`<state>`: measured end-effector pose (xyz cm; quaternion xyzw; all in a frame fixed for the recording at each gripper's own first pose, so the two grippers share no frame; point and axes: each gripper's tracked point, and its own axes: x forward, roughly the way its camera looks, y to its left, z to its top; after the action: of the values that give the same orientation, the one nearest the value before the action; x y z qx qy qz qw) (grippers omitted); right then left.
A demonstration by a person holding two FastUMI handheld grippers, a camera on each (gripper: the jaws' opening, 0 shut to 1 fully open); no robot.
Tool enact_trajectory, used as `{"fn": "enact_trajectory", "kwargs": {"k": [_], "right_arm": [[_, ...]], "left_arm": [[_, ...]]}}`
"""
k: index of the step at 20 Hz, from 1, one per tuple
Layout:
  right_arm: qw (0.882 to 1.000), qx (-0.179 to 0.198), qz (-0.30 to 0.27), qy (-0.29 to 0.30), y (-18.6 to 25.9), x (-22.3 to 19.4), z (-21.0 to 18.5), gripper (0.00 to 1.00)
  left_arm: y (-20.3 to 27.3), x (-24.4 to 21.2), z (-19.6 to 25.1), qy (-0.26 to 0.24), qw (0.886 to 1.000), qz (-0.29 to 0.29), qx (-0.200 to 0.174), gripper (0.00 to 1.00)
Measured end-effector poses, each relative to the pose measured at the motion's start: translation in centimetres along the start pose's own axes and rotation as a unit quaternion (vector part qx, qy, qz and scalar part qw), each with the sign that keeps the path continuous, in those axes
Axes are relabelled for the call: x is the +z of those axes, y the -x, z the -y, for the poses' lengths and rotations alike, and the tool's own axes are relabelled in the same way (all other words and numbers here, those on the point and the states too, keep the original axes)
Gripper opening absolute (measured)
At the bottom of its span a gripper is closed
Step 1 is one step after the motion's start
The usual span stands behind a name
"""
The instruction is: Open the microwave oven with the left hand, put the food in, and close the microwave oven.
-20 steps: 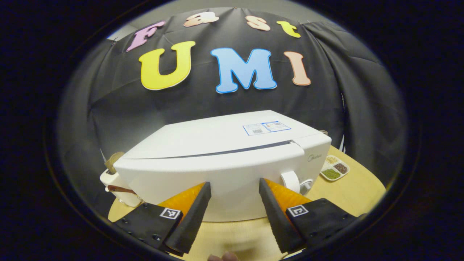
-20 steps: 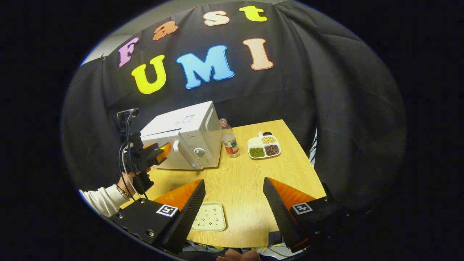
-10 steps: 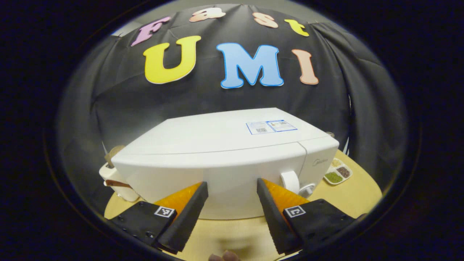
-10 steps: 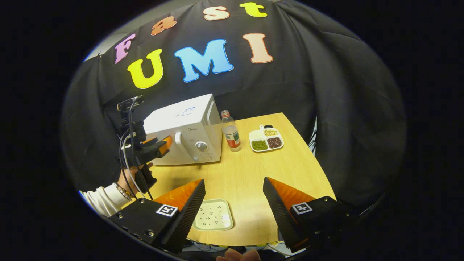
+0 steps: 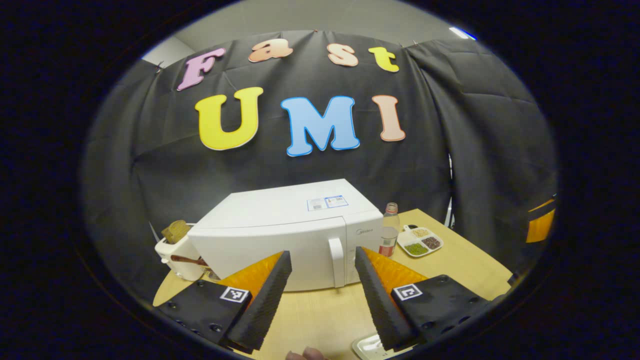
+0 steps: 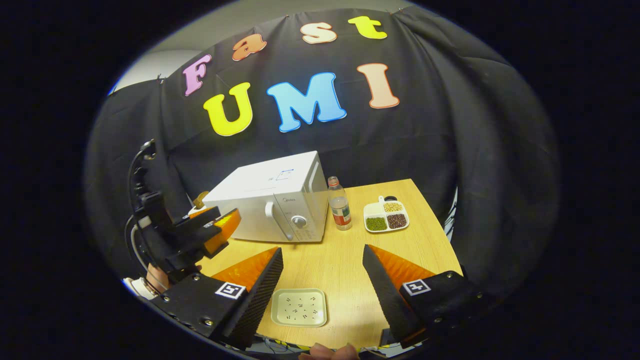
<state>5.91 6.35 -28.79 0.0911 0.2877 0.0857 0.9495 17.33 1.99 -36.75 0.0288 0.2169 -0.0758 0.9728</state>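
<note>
Both of my claws hang released with nothing between their fingers: my left gripper (image 5: 318,280) faces the microwave oven (image 5: 290,235), well short of its shut door and handle (image 5: 336,262), while my right gripper (image 6: 322,280) hovers over the wooden table (image 6: 345,260) above a pale tray (image 6: 299,307). Beside the microwave stand 1 bottle (image 6: 340,210) and 1 divided plate of food (image 6: 386,216).

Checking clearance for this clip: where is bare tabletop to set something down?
Bare wood lies between the microwave front and the small tray, and right of that tray, below the divided dish. It is crowded along the back: microwave, bottle and dish stand close together.
</note>
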Motion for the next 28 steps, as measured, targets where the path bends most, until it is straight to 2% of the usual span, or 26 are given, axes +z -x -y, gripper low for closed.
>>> {"fn": "enact_trajectory", "kwargs": {"k": [4, 7, 8, 11, 14, 19, 20, 23, 24, 26, 28], "right_arm": [[0.998, 0.033, 0.025, 0.040, 0.4, 2.3, 2.2, 0.98], [0.996, 0.052, 0.042, 0.060, 0.7, 3.7, 3.1, 0.98], [0.995, 0.052, 0.048, 0.070, 0.6, 4.2, 3.5, 0.98], [0.990, 0.047, 0.077, 0.104, 1.0, 6.9, 3.3, 0.98], [0.983, 0.052, 0.124, 0.125, 3.2, 10.8, 0.8, 0.98], [0.964, 0.080, 0.199, 0.158, 8.1, 17.3, -6.0, 0.98], [0.959, 0.073, 0.219, 0.163, 8.9, 18.4, -6.5, 0.98], [0.950, 0.027, 0.257, 0.178, 10.0, 20.3, -7.0, 0.98], [0.949, 0.021, 0.260, 0.179, 10.1, 20.4, -7.6, 0.98], [0.946, 0.020, 0.270, 0.179, 10.4, 20.5, -9.1, 0.98], [0.940, 0.017, 0.284, 0.186, 10.8, 21.0, -10.2, 0.98]], "left_arm": [[7.4, 0.1, -0.9, 0.031, 0.998, 0.000, 0.053, 0.91], [12.3, 0.0, -1.7, 0.070, 0.992, -0.013, 0.100, 0.88], [14.0, 1.0, -1.9, 0.083, 0.990, -0.006, 0.115, 0.91], [18.5, 5.1, -2.5, 0.088, 0.986, 0.022, 0.143, 0.90], [21.8, 11.2, -3.2, 0.067, 0.983, 0.072, 0.154, 0.87], [26.6, 22.2, -2.9, 0.076, 0.974, 0.170, 0.129, 0.87], [27.4, 23.4, -3.0, 0.077, 0.972, 0.185, 0.125, 0.88], [28.2, 24.2, -4.1, 0.055, 0.972, 0.191, 0.123, 0.89], [28.5, 24.0, -4.9, 0.048, 0.972, 0.187, 0.131, 0.92], [29.4, 24.7, -6.8, 0.039, 0.966, 0.201, 0.159, 0.96], [30.1, 24.9, -7.5, 0.030, 0.962, 0.215, 0.166, 0.98]]}}
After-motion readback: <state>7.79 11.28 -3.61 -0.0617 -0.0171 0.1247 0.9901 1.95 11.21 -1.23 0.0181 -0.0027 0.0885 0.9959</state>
